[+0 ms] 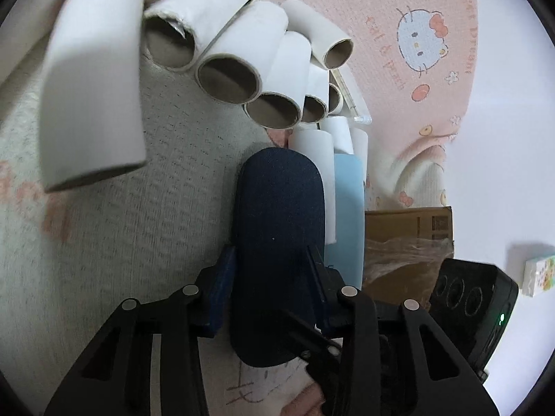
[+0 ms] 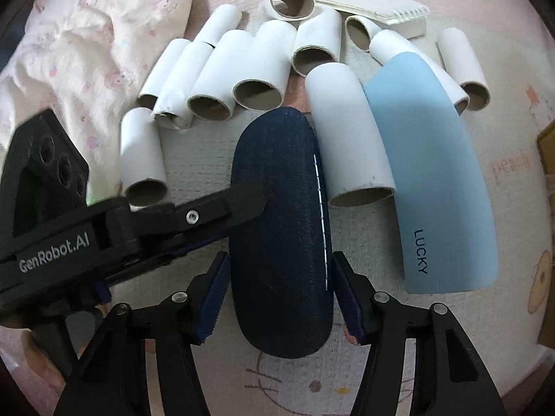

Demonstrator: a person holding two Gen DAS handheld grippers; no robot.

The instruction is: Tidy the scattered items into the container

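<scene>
A dark navy glasses case (image 2: pixel 281 242) lies lengthwise on the pink printed blanket (image 2: pixel 513 159). My right gripper (image 2: pixel 280 260) straddles its near half, with both blue pads against its long sides. My left gripper (image 2: pixel 242 218) reaches in from the left and clamps the same case at its left edge. In the left wrist view the navy case (image 1: pixel 277 228) fills the gap of the left gripper (image 1: pixel 270 253), pads pressed on both sides. A light blue case marked LUCKY (image 2: pixel 440 180) lies to the right, with a white cardboard tube (image 2: pixel 350 131) between the two cases.
Several white cardboard tubes (image 2: pixel 256 69) lie in a row behind the cases, also in the left wrist view (image 1: pixel 229 72). A spiral notepad (image 2: pixel 381 7) sits at the back. A brown cardboard box (image 1: pixel 409 235) stands to the right. Crumpled white fabric (image 2: pixel 69 52) lies at the left.
</scene>
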